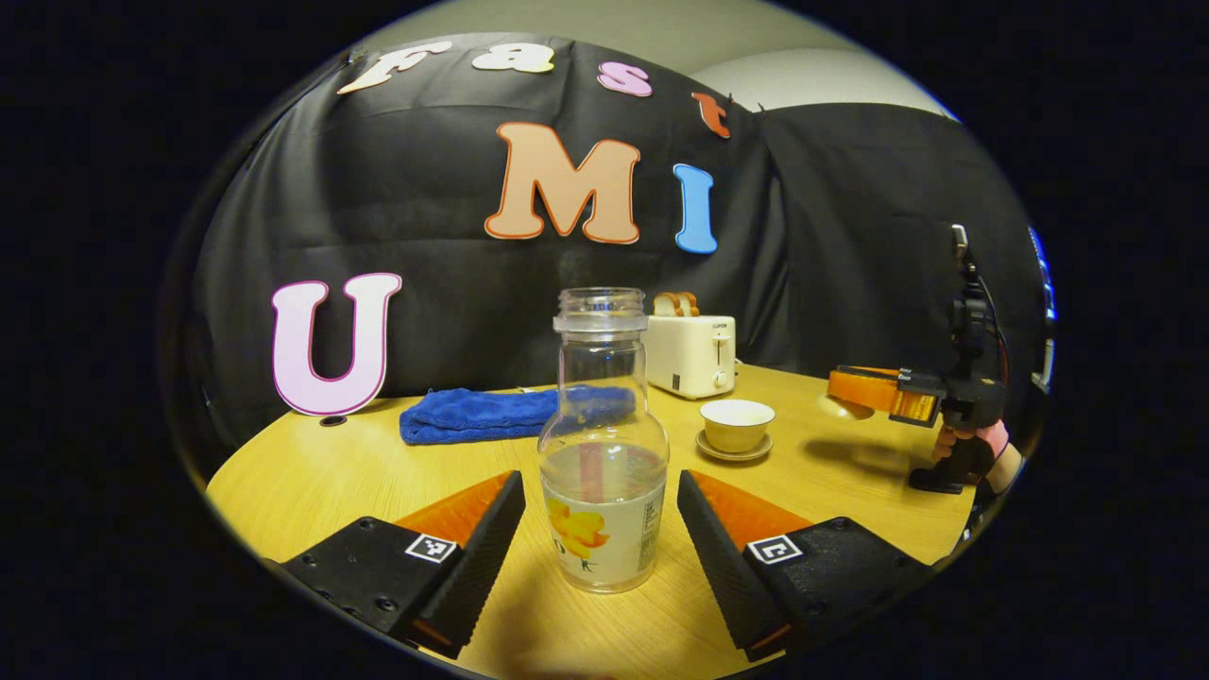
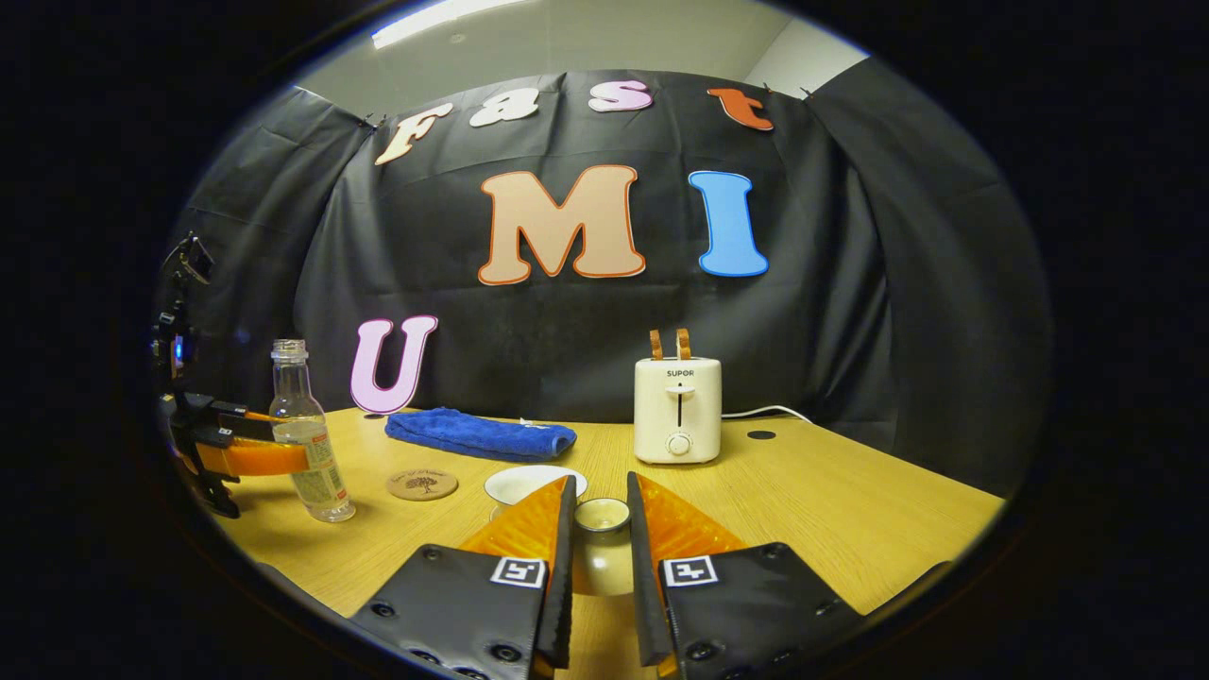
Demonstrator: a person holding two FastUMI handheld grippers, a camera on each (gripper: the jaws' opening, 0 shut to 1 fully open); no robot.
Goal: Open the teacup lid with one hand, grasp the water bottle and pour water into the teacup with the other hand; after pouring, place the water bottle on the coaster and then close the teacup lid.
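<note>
A clear, uncapped water bottle (image 1: pixel 603 444) with a flower label stands on the table, partly filled. My left gripper (image 1: pixel 602 529) is open around its lower half, with a small gap on each side. In the right gripper view that bottle (image 2: pixel 307 439) stands at the far left with the left gripper (image 2: pixel 260 444) around it. My right gripper (image 2: pixel 601 484) is shut on the cream teacup lid (image 2: pixel 602 552), held above the table. The uncovered teacup (image 1: pixel 737 423) sits on its saucer; its rim (image 2: pixel 515 482) shows just beyond the right gripper's fingers. A round cork coaster (image 2: pixel 422 484) lies between bottle and cup.
A folded blue towel (image 2: pixel 482 434) lies at the back of the wooden table (image 2: pixel 831 510). A white toaster (image 2: pixel 677 411) with bread slices stands behind the cup, its cord running right. In the left gripper view, a hand (image 1: pixel 987 444) holds the right gripper (image 1: pixel 855 389) at the right.
</note>
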